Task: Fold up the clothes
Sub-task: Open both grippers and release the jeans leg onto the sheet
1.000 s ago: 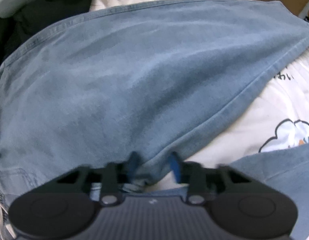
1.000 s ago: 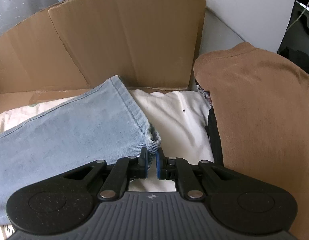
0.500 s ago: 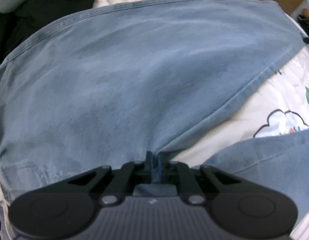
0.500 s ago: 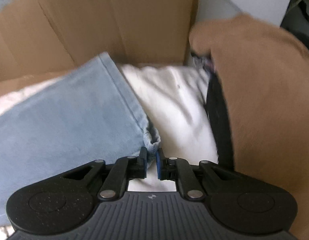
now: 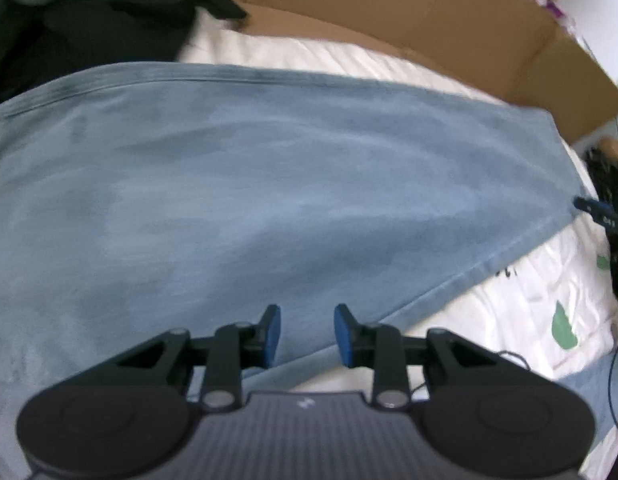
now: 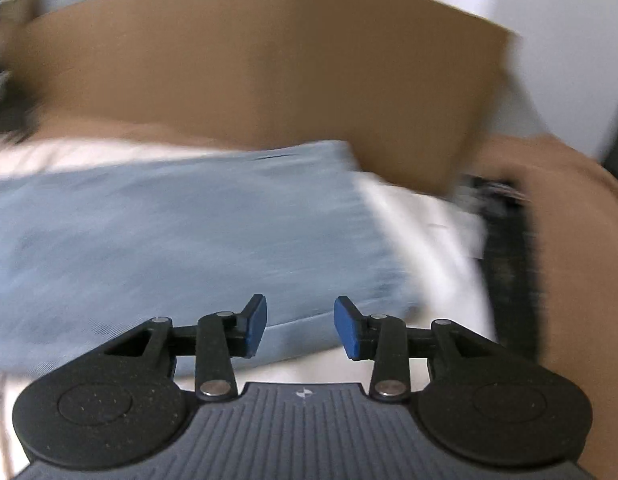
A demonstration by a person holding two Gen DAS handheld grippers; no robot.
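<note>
Blue rubber pads tip the 2 black fingers of the left gripper (image 5: 307,334), whose jaws are opening with a clear gap and nothing pinched; they hover over the lower seam edge of the light blue denim garment (image 5: 269,184). That garment lies flat and broad across the white printed bedsheet (image 5: 549,292), its long hem running diagonally toward the right. At the far right edge of the left wrist view, a dark fingertip of the other tool shows beside the denim's corner. In the blurred right wrist view, the right gripper (image 6: 301,326) is likewise opening, its blue pads apart and empty above the near edge of the denim. To its right sits a brown cloth mound (image 6: 569,240) with a black strip alongside. Beyond the denim stands a brown corrugated cardboard panel (image 6: 269,68), and dark clothing (image 5: 109,20) is heaped far left.
</note>
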